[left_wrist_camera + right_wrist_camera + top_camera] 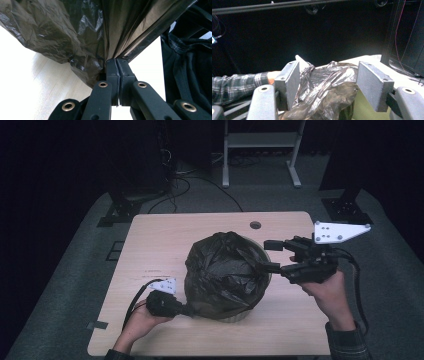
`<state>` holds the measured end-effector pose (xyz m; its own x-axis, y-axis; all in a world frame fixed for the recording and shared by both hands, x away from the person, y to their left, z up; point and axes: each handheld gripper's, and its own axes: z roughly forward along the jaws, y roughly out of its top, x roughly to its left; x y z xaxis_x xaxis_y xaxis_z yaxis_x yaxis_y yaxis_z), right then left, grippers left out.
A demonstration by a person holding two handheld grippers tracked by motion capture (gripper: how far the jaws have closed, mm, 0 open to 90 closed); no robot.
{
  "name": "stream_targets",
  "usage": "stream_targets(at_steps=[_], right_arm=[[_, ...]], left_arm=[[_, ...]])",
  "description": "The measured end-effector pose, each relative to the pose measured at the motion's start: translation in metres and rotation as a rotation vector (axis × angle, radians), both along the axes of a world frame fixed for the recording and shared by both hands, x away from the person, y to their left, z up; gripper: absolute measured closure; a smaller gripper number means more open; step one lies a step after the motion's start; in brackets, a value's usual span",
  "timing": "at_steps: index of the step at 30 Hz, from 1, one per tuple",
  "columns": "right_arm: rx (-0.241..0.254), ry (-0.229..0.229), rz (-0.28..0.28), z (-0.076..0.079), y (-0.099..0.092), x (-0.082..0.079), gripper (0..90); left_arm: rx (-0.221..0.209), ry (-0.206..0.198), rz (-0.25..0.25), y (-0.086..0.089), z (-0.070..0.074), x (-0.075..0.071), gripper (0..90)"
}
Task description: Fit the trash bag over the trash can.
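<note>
Plastic is what we are working with here: a black trash bag (225, 272) draped over a pale bin (235, 316) that stands near the middle of the wooden table (150, 245), its film bunched loosely on top and hanging down the sides. Our left gripper (189, 309) has its jaws pressed together on a fold of the bag low at the near-left side, the film pulled taut from the pinch in the left gripper view. Our right gripper (272, 255) hovers at the bag's far-right edge with its jaws apart; in the right gripper view the crumpled film lies between the pads (288, 82) without being pressed. We judge the risk to be a tear where the left pinch strains the thin film, or the light bin tipping toward us if that pull grows while the right side stays unheld.
</note>
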<state>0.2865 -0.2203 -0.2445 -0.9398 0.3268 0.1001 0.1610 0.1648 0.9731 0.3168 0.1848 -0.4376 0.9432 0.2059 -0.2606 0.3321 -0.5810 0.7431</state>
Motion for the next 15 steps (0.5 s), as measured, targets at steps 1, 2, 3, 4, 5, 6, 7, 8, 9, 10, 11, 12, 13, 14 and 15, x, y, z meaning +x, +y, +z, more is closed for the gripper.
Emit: stream_targets(at_steps=[1,2,3,4,5,6,7,8,9,10,11,12,13,14,15], right_arm=[[-0.008,-0.002,-0.002,-0.001,0.002,0.001,34.7],[-0.008,-0.002,-0.002,-0.001,0.002,0.001,34.7],[-0.033,0.004,-0.020,-0.003,0.006,0.003,38.5],[-0.033,0.004,-0.020,-0.003,0.006,0.003,38.5],[-0.058,0.016,-0.026,-0.007,0.008,0.006,49.0],[-0.070,0.021,-0.030,-0.009,0.009,0.007,56.9],[-0.087,0.022,-0.040,-0.011,0.010,0.007,65.7],[-0.087,0.022,-0.040,-0.011,0.010,0.007,65.7],[-0.116,0.027,-0.064,-0.015,0.011,0.009,78.5],[-0.121,0.024,-0.074,-0.016,0.010,0.009,83.2],[-0.129,0.018,-0.089,-0.017,0.009,0.010,87.2],[-0.132,0.017,-0.103,-0.019,0.008,0.011,89.7],[-0.133,0.018,-0.117,-0.020,0.006,0.012,89.9],[-0.133,0.018,-0.117,-0.020,0.006,0.012,89.9],[-0.135,0.028,-0.150,-0.023,0.000,0.014,90.0]], left_arm=[[-0.002,0.000,0.000,0.000,0.000,0.000,88.3],[-0.002,0.000,0.000,0.000,0.000,0.000,88.3],[-0.001,0.001,0.000,0.000,0.001,0.000,88.3],[-0.001,0.001,0.000,0.000,0.001,0.000,88.3],[-0.005,0.002,-0.002,0.001,0.001,0.000,88.3],[-0.004,0.001,-0.002,0.001,0.001,0.000,88.3],[-0.004,0.001,-0.002,0.001,0.001,0.000,88.3],[-0.004,0.001,-0.002,0.001,0.001,0.000,88.3],[-0.006,0.001,-0.001,0.001,0.001,0.000,88.3],[-0.006,0.001,-0.001,0.001,0.001,0.000,88.3],[-0.007,0.000,-0.001,0.001,0.001,0.000,88.3],[-0.009,-0.001,-0.002,0.001,0.001,-0.001,88.3],[-0.012,0.000,0.000,0.001,0.002,-0.001,88.3],[-0.012,0.000,0.000,0.001,0.002,-0.001,88.3],[-0.014,-0.001,-0.001,0.001,0.002,-0.001,88.3]])
